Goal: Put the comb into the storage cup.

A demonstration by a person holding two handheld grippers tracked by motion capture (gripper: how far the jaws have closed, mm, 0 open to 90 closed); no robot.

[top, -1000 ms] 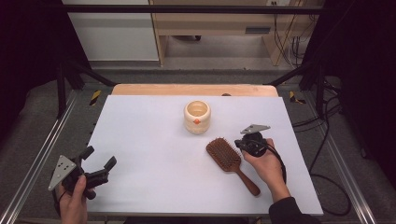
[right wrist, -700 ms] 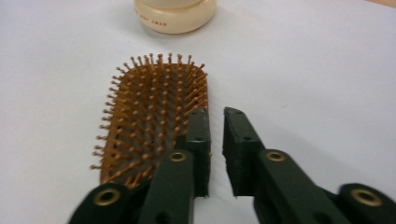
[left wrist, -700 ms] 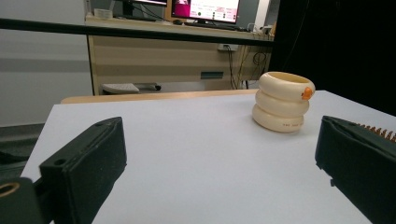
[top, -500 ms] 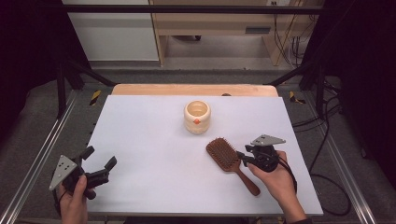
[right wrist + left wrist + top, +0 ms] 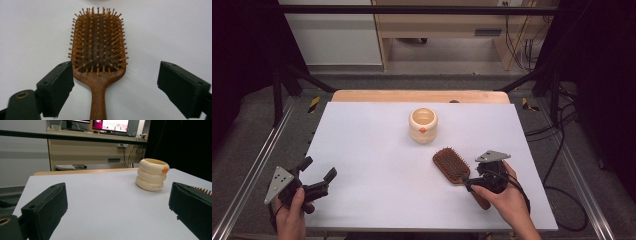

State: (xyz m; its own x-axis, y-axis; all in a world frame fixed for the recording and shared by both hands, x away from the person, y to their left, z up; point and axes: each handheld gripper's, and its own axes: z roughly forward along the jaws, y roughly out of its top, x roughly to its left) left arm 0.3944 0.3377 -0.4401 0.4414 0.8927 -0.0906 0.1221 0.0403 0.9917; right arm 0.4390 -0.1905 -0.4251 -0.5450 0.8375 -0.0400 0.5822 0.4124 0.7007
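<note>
Left hand-held gripper (image 5: 318, 176) sits at the desk's (image 5: 372, 150) near-left corner, jaws apart, nothing in them; cream ringed pot (image 5: 423, 125) mid-desk; the wooden hairbrush (image 5: 453, 166) lies bristles-up by the right hand-held gripper (image 5: 472, 181) – jaws just opened, straddling its handle, not pressing.

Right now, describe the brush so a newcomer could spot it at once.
On the white table, look toward the near right, in front of the cream ringed holder. The hairbrush lies flat, bristles up, its handle running toward the right gripper. It is the one brown wooden thing, with a paddle head.
</note>
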